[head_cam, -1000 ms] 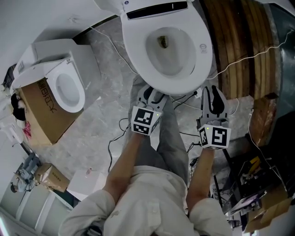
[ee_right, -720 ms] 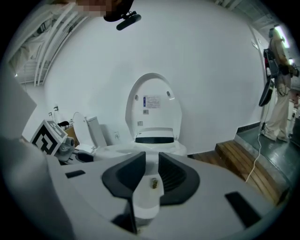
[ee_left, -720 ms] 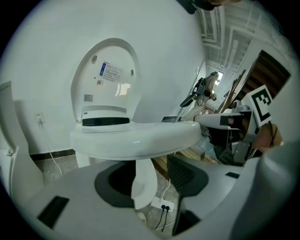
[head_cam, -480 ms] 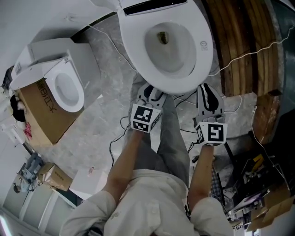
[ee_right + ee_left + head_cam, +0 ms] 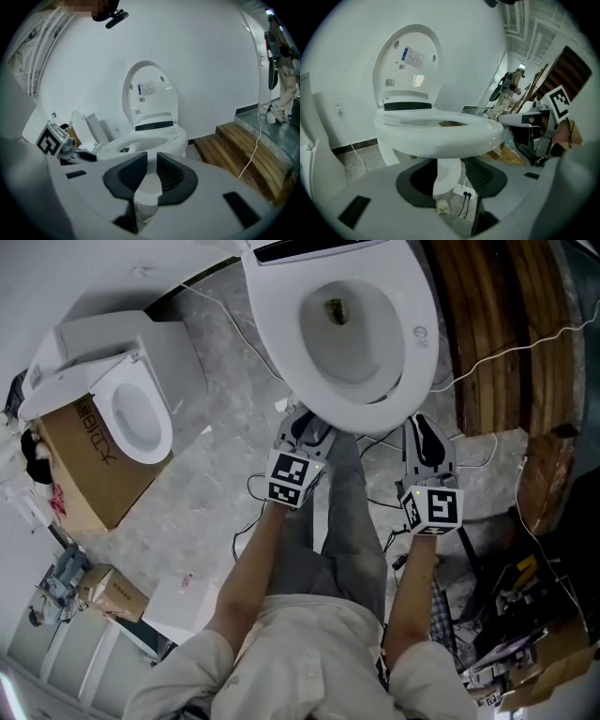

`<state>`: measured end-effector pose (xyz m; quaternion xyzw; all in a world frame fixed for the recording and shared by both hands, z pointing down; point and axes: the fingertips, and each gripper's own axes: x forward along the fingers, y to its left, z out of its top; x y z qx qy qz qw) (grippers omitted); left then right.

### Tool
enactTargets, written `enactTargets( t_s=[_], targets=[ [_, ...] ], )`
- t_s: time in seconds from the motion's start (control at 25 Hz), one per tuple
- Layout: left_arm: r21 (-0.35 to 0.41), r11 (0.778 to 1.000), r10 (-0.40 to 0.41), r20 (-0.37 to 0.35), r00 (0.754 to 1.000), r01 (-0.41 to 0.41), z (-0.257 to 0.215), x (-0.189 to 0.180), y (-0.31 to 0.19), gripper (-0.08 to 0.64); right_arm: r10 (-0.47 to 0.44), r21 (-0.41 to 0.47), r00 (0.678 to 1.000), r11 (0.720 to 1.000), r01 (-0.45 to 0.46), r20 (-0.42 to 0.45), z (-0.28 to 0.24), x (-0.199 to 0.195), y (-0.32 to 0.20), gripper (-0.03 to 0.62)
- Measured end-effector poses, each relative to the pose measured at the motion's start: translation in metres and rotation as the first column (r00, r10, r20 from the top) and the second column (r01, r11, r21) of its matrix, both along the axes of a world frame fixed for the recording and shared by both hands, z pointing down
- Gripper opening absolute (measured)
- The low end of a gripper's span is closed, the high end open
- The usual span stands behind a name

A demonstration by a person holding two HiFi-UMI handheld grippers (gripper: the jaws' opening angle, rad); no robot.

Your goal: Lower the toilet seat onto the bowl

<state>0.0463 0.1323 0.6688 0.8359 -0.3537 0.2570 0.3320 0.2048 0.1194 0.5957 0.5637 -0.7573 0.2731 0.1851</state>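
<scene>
While closing empty — left hand-held gripper (image 5: 309,434) half-wide, right hand-held gripper (image 5: 427,432) narrow — both seemingly skirt toilet seat (image 5: 281,343).

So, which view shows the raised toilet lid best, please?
The left gripper view: the lid stands upright, large, label visible. The right gripper view shows it smaller; the head view barely catches it.
</scene>
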Motion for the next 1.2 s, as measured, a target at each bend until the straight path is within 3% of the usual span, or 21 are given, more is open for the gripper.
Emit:
enactTargets(
  t_s=[0.76, 1.2],
  targets=[
    [-0.033, 0.997, 0.077, 0.020, 0.997, -0.077, 0.062, -0.004, 0.022, 0.198, 0.067, -0.034, 0.997, 0.997, -0.068, -0.024, 0.069, 0.004, 0.026, 0.069],
    [-0.024, 0.999, 0.040, 0.052, 0.998, -0.038, 0.077, -0.025, 0.035, 0.176, 0.069, -0.066, 0.997, 0.995, -0.071, -0.034, 0.113, 0.007, 0.035, 0.066]
  ],
)
